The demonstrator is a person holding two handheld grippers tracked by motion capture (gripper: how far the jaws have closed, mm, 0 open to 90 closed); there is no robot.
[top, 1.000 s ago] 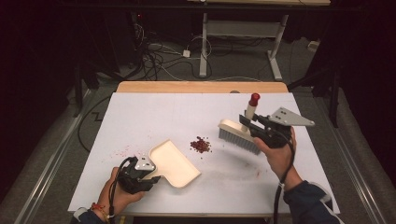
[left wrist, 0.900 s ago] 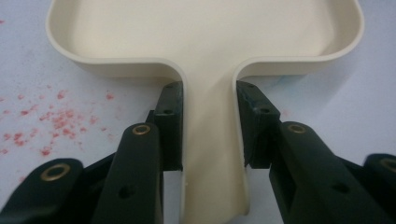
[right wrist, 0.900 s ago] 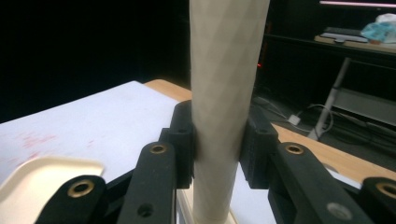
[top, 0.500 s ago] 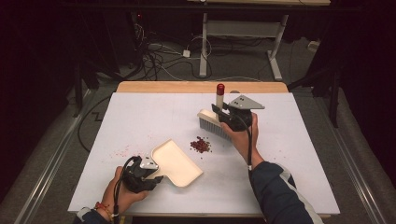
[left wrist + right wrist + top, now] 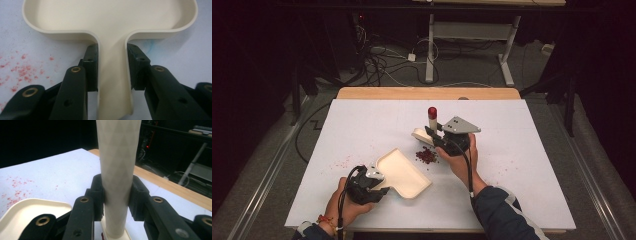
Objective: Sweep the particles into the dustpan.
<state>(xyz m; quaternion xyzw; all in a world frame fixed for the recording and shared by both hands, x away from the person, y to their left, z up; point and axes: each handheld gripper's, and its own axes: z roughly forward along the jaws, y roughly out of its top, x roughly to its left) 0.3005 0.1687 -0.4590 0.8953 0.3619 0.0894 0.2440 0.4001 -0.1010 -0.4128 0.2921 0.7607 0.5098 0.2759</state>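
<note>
Both jaws are clamped, left gripper (image 5: 112, 75) on dustpan (image 5: 110, 22) handle, right gripper (image 5: 117, 197) on brush (image 5: 117, 170); high view adds red crumbs (image 5: 426, 155).

No text, label, brand, number or sign can be read anywhere. The cream dustpan (image 5: 404, 172) and brush (image 5: 117, 170) are blank.

Dustpan (image 5: 404, 172): plain cream, no pattern.
Brush (image 5: 430, 125): cream handle with a faint diamond texture and a dark red tip.
Crumb pile (image 5: 426, 155): dark red.
Table (image 5: 362, 125): white top, speckled with pinkish-red stains near the dustpan; light wood far edge.
Left gripper (image 5: 111, 67): black jaws with brass rivets.
Right gripper (image 5: 116, 195): black jaws with brass rivets, grey plate on top.
</note>
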